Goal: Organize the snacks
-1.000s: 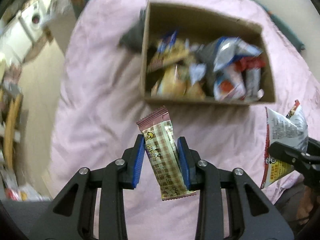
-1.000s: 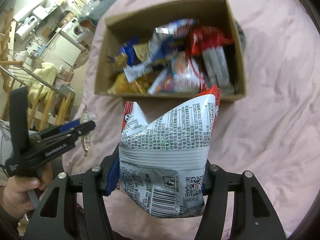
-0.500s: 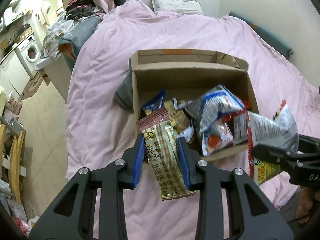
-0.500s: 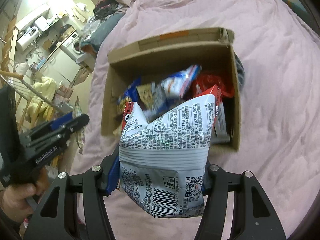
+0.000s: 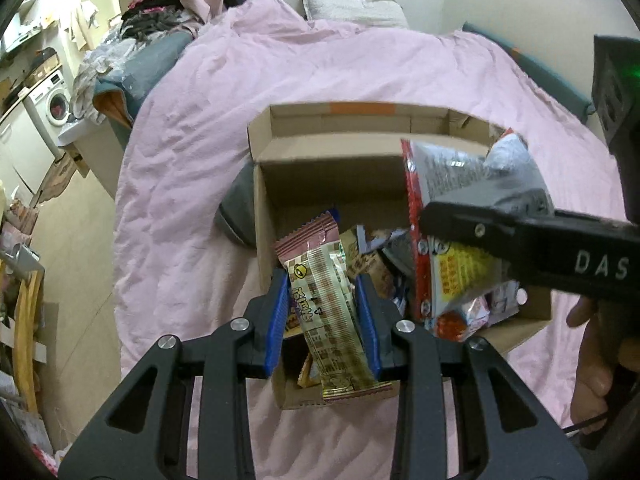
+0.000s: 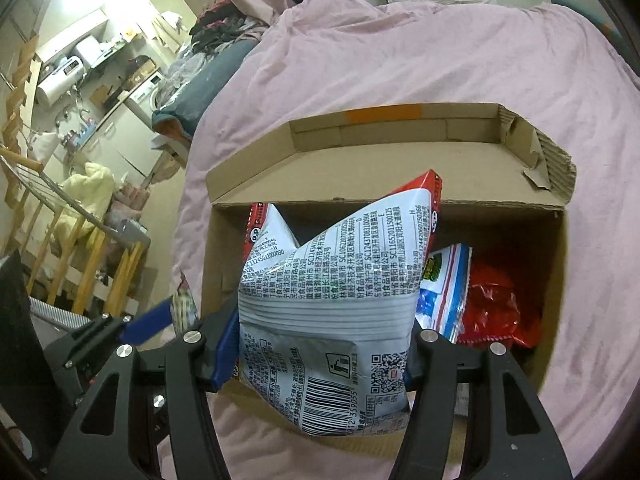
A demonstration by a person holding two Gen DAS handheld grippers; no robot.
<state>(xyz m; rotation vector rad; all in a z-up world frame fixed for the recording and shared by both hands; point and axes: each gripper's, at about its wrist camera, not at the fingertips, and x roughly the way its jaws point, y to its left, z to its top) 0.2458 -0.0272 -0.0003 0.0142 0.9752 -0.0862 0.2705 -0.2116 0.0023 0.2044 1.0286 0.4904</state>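
An open cardboard box (image 5: 340,176) (image 6: 400,168) with several snack packets lies on a pink bed cover. My left gripper (image 5: 322,304) is shut on a brown checked snack bar (image 5: 328,300), held over the box's near left corner. My right gripper (image 6: 320,344) is shut on a silver and red chip bag (image 6: 332,300), held over the box's near edge. The chip bag (image 5: 452,216) and the right gripper's arm also show in the left wrist view, over the box's right half. A red packet (image 6: 492,304) and a blue and white packet (image 6: 444,292) lie inside.
The pink bed cover (image 5: 320,80) stretches all around the box. A grey object (image 5: 236,216) lies against the box's left side. A pillow (image 5: 352,8) lies at the bed head. The floor, a washing machine (image 5: 52,100) and a clothes pile are left of the bed.
Both grippers have moved forward with their snacks, from in front of the box to over its near side. The box now looks much closer in both views.
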